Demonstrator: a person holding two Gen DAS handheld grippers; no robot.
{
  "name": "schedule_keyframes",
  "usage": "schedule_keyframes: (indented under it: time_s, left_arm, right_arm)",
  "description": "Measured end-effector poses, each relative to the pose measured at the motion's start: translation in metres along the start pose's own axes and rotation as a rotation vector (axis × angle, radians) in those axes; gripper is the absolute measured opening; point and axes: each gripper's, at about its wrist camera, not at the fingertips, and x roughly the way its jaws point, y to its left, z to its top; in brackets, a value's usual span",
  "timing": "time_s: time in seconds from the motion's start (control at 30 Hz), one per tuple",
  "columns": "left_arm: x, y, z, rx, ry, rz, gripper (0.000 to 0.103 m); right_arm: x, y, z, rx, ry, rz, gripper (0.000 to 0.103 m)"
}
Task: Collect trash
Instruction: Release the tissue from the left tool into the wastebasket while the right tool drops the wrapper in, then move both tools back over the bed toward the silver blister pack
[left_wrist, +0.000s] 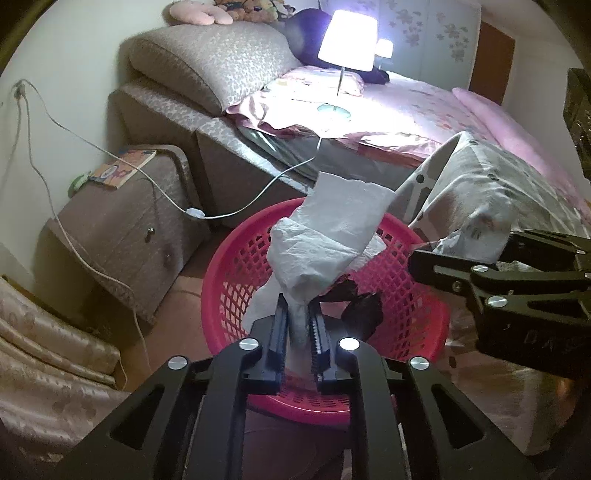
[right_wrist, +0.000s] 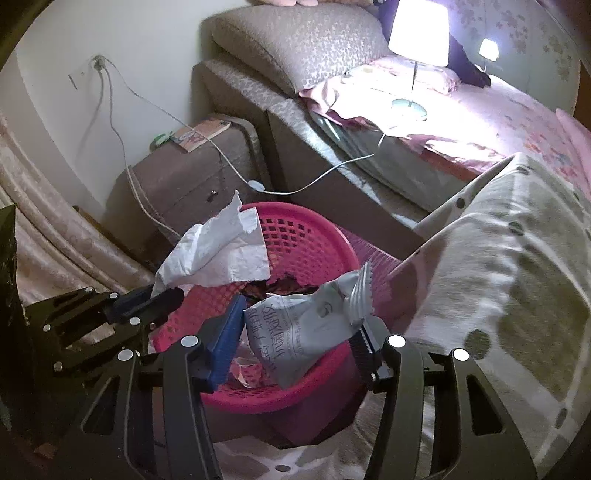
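A pink mesh basket (left_wrist: 212, 280) stands on the floor beside the bed. My left gripper (left_wrist: 297, 299) hangs over it, shut on the twisted lower end of a white tissue (left_wrist: 325, 243), which fans out above the jaws. From the right wrist view the left gripper (right_wrist: 166, 295) and the tissue (right_wrist: 218, 251) sit over the basket's (right_wrist: 280, 402) left rim. My right gripper (right_wrist: 301, 317) is over the basket too. A grey-white snack wrapper (right_wrist: 295, 332) spans its jaws and touches both pads, tilted. A dark crumpled scrap (left_wrist: 364, 306) lies inside the basket.
The bed with a lit lamp (left_wrist: 347, 40) is behind the basket. A patterned quilt (left_wrist: 480, 177) hangs off it at the right, close to the rim. A brown nightstand (left_wrist: 122, 229) with a book stands left. A white cable (left_wrist: 229, 212) trails from wall to bed.
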Motion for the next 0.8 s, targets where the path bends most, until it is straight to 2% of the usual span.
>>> schedule_keyframes:
  time_s: [0.07,0.13,0.2,0.43,0.8]
  left_arm:
    - [0.000,0.001,0.000,-0.007,0.000,0.001,0.021]
    - [-0.002,0.002,0.000,-0.015,-0.003,0.001,0.042]
    - [-0.004,0.005,0.000,-0.028,-0.012,0.007,0.053]
    - [-0.007,0.004,0.000,-0.025,-0.027,0.014,0.063]
    - [-0.028,-0.019,0.001,0.025,-0.112,0.000,0.071]
  right_arm:
    - [0.000,0.000,0.001,0.008,-0.003,0.005,0.062]
    - [-0.001,0.001,0.001,0.010,-0.009,0.003,0.065]
    - [-0.003,0.000,0.002,0.016,-0.016,0.001,0.068]
    - [-0.018,-0.009,-0.002,0.038,-0.045,-0.016,0.070]
    - [-0.059,-0.044,-0.033,0.107,-0.125,-0.078,0.076]
